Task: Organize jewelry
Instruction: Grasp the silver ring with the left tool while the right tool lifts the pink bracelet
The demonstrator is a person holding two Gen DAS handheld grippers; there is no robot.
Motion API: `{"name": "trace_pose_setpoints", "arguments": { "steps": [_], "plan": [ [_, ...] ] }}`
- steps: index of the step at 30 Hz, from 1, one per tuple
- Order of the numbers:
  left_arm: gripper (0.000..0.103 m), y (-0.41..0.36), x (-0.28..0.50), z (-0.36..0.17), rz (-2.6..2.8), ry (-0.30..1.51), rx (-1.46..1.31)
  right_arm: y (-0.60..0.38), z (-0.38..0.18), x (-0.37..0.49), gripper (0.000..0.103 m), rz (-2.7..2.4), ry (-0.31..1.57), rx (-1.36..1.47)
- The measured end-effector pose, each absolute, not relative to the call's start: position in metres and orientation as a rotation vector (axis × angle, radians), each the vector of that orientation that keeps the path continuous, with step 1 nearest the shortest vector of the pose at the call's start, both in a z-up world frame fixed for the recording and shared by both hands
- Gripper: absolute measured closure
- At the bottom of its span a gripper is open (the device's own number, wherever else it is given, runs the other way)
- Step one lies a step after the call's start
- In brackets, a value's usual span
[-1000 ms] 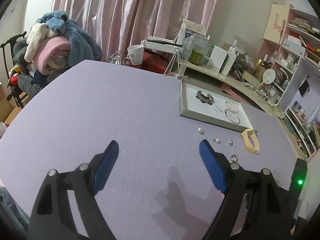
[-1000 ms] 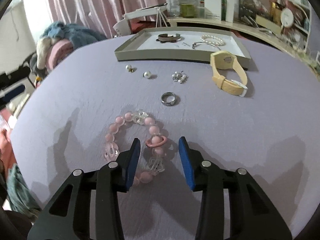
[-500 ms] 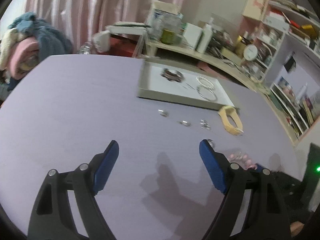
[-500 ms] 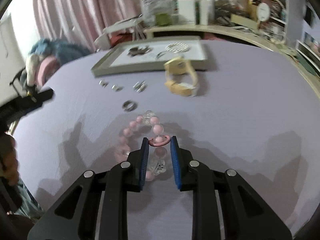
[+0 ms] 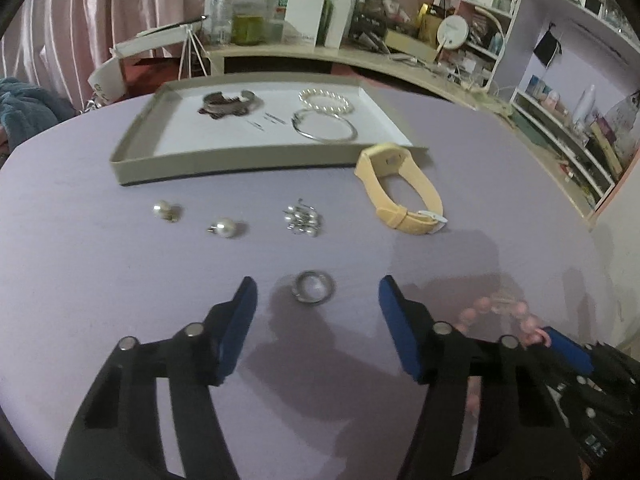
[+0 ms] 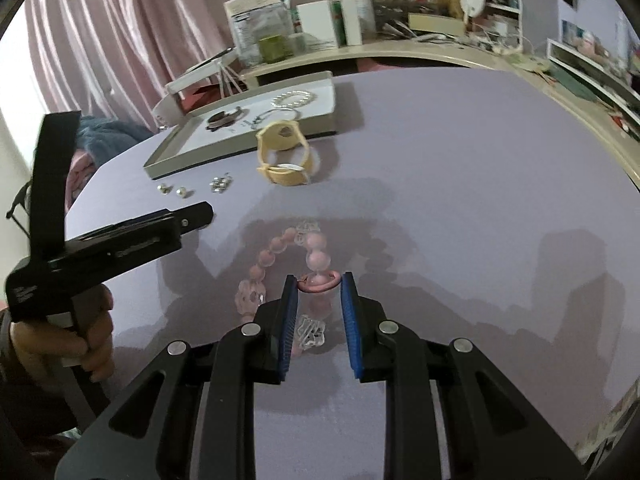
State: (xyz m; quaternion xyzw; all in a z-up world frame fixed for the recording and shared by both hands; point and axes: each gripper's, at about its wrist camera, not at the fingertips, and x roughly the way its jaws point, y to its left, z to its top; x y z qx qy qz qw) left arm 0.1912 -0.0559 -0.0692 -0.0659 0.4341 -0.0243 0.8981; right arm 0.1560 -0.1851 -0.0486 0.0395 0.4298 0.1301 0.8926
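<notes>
A: Table [image 5: 100,240] is matt lilac, faint cloth-like grain. Ring [image 5: 313,287] is shiny metal.

B: Tray [image 5: 248,160]: matt greyish card walls, smooth white floor. Bangle [image 5: 325,128] inside is polished metal, pearl bracelet [image 5: 326,101] glossy.

A: Watch strap [image 5: 400,196] looks like smooth matt cream rubber or plastic.

B: Bead bracelet [image 6: 280,264]: satiny pink beads, clear glassy ones. Gripper pads [image 6: 289,320] ribbed blue, arms matt black plastic. Curtain [image 6: 120,40] satin sheen.

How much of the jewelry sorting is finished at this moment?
Done: cuff, pearl bracelet and bangle lie in the tray. In hand: right tool grips the pink bead bracelet. Left: ring between the open left tool, earrings, yellow watch.
</notes>
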Motion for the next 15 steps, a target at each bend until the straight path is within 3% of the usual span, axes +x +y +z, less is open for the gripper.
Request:
{"name": "trace_pose_setpoints", "arguments": {
  "steps": [9,11,15],
  "plan": [
    [0.062,-0.064,0.2,-0.077,-0.008,0.897,-0.101,-0.201,-0.049,0.156,0.08,0.232,0.897,0.129],
    [0.081,-0.061,0.2,-0.077,0.009,0.892,-0.094,-0.201,-0.049,0.156,0.08,0.235,0.896,0.128],
    [0.081,-0.056,0.2,-0.076,-0.013,0.889,-0.123,-0.198,-0.047,0.158,0.08,0.247,0.891,0.131]
  ]
}}
